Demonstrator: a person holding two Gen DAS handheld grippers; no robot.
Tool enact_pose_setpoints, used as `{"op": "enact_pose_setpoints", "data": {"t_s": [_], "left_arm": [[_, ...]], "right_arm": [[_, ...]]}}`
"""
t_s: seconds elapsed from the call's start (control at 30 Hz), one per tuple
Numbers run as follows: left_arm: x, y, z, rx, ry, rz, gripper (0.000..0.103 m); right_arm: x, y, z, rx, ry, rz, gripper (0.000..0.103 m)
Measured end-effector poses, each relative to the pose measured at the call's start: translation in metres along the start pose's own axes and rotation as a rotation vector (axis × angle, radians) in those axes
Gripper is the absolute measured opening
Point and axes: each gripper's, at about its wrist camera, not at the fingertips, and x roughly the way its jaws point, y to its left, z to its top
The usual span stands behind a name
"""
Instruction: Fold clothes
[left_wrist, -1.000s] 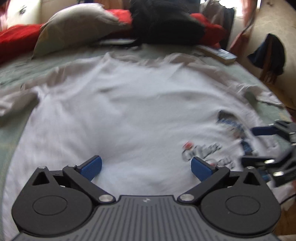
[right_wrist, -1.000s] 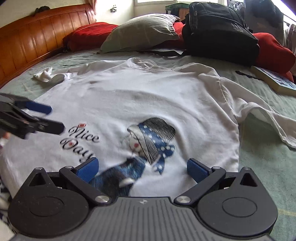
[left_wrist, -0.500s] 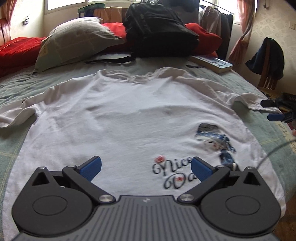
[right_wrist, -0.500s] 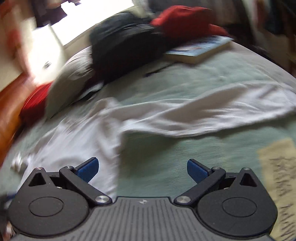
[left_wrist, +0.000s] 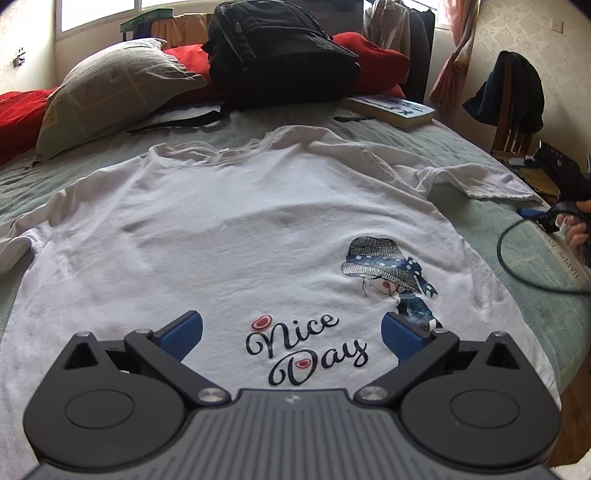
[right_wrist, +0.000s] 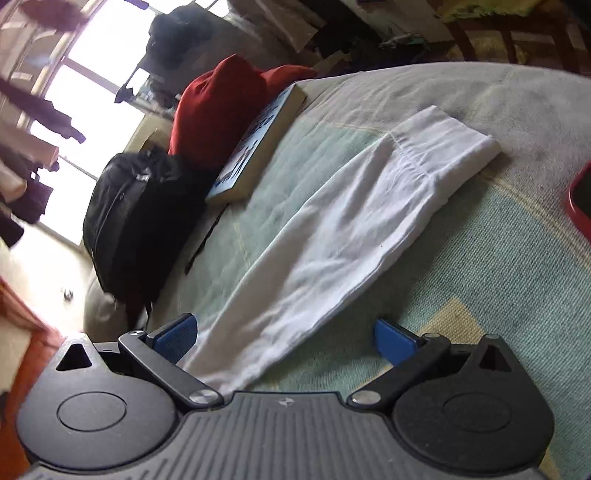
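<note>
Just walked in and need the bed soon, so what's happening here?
A person is folding a white T-shirt spread flat, print up, on the bed. No fold is made yet. The left tongs hover open over the hem. The right tongs hang open over the long right sleeve, gripping nothing.

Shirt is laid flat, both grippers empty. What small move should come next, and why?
Probably lower the right gripper onto the sleeve and close on it. Its jaws are open with the sleeve lying flat between them on the bed, stretched out from the white T-shirt. The left gripper hovers open over the hem.
</note>
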Motion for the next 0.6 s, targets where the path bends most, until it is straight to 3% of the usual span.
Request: {"op": "enact_pose_setpoints", "data": {"t_s": [0.13, 0.43, 0.6], "left_arm": [[0.002, 0.000, -0.002, -0.005, 0.007, 0.005, 0.102], [0.003, 0.006, -0.005, -0.021, 0.016, 0.038, 0.102], [0.003, 0.008, -0.005, -0.027, 0.017, 0.038, 0.102]], "right_arm": [[0.010, 0.002, 0.007, 0.004, -0.009, -0.012, 0.103], [0.025, -0.032, 0.054, 0.163, -0.153, 0.023, 0.102], [0.038, -0.042, 0.075, 0.200, -0.213, -0.006, 0.091]]}}
